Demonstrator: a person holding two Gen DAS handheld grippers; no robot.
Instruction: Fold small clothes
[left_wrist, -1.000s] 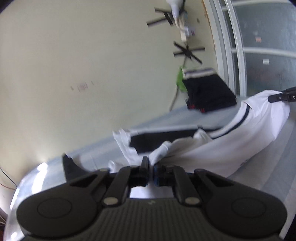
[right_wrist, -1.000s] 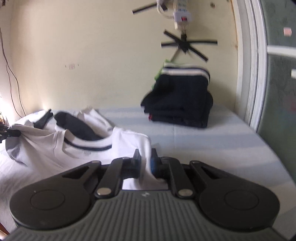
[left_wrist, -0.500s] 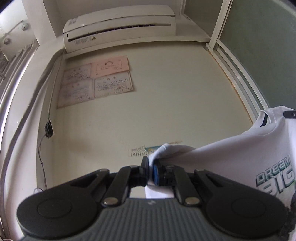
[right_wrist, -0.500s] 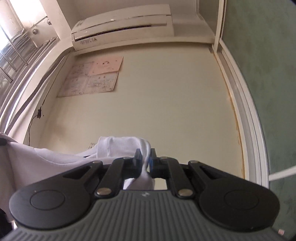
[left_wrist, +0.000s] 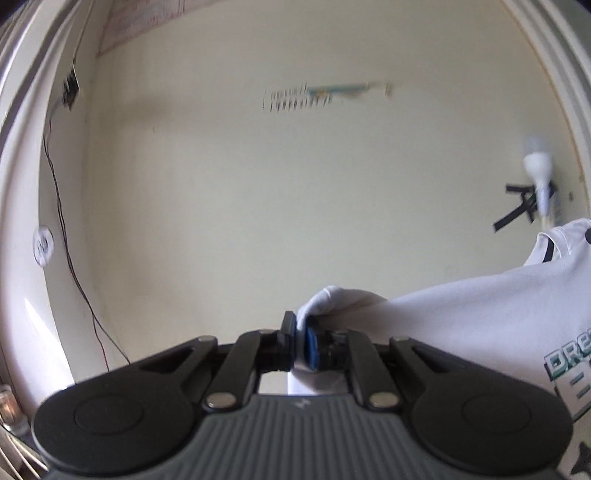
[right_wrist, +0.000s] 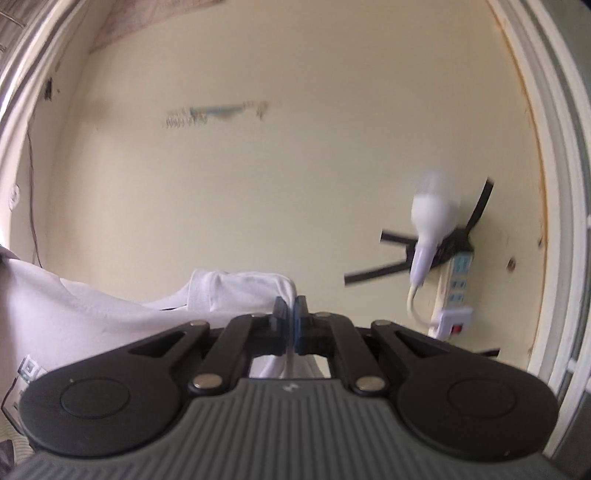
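Left hand-held gripper (left_wrist: 300, 334) clamped on white T-shirt (left_wrist: 480, 317) edge; right hand-held gripper (right_wrist: 290, 320) pinching other bunched edge. Shirt held in air between both, before cream wall (left_wrist: 277, 206). Power strip (right_wrist: 456, 291), taped white lamp (right_wrist: 430, 221) at right. Thin cable (left_wrist: 70, 258) at left.

White shirt (left_wrist: 480, 317), teal lettering

Left wrist view: rides behind its claw (left_wrist: 300, 334), facing the cream wall (left_wrist: 258, 206) about level, power strip (left_wrist: 546, 206) at far right. Right wrist view: behind its claw (right_wrist: 290, 320), same wall, power strip (right_wrist: 456, 291) nearer. Shared: wall, strip, white shirt (left_wrist: 480, 317).
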